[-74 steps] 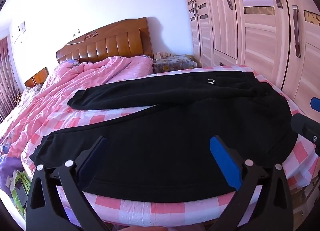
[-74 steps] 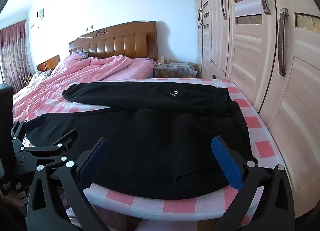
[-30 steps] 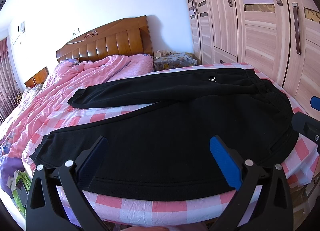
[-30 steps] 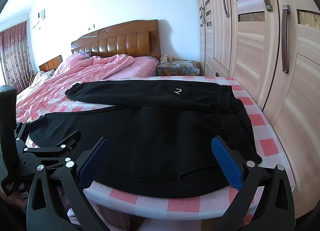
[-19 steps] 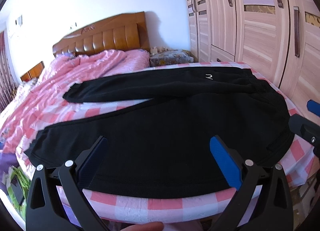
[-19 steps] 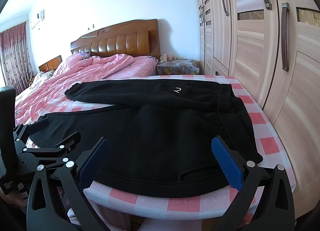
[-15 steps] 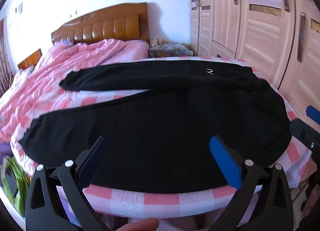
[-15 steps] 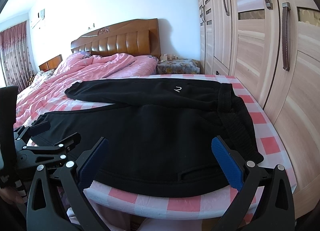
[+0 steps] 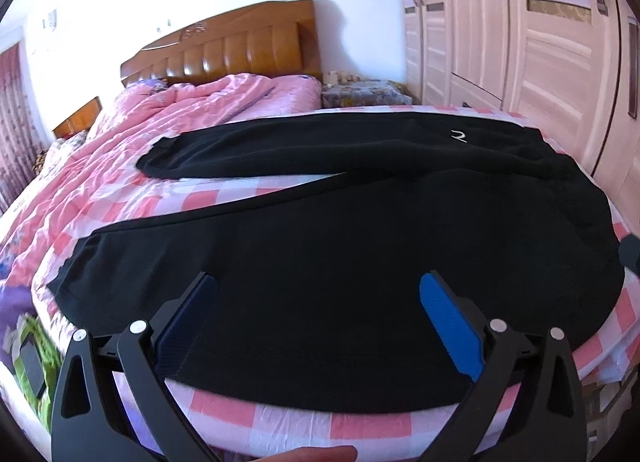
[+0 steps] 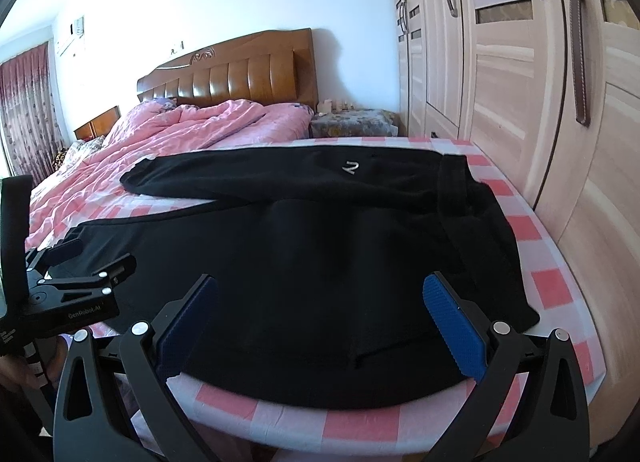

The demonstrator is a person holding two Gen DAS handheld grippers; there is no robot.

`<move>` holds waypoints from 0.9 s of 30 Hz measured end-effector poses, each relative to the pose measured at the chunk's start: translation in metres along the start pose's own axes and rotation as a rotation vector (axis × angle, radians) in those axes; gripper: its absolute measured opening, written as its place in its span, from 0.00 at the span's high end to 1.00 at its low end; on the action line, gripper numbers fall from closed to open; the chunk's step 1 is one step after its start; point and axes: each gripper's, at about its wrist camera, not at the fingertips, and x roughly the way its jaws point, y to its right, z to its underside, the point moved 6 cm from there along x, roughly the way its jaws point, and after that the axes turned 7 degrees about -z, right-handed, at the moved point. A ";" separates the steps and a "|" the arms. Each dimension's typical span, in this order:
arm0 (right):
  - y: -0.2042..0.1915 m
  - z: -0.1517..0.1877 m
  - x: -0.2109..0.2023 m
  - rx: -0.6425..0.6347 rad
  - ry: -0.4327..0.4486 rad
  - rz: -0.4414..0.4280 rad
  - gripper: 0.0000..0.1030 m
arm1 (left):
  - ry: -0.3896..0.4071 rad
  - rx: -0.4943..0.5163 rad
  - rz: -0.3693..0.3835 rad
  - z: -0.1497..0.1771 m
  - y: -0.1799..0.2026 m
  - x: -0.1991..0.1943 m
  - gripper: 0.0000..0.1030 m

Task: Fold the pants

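Black pants (image 9: 360, 230) lie spread flat on the pink checked bed sheet (image 9: 208, 198), legs pointing left, waistband at the right; they also show in the right wrist view (image 10: 320, 246). A small white logo (image 10: 351, 167) marks the far leg. My left gripper (image 9: 320, 302) is open and empty, just above the near leg's front edge. My right gripper (image 10: 320, 302) is open and empty over the near hip area. The left gripper's body (image 10: 76, 290) shows at the left of the right wrist view.
A pink quilt (image 9: 168, 118) is bunched toward the wooden headboard (image 9: 232, 50). A wardrobe (image 10: 540, 82) stands close along the bed's right side. A patterned nightstand (image 10: 352, 122) sits by the headboard. A green bag (image 9: 28, 358) lies low at the left.
My left gripper has shifted left and slightly forward over the near leg. My right gripper has barely moved. The pants lie as before.
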 end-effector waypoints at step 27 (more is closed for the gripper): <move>0.259 -0.141 0.260 0.159 -0.336 -0.071 0.04 | -0.285 0.108 0.215 -0.201 0.055 0.244 0.01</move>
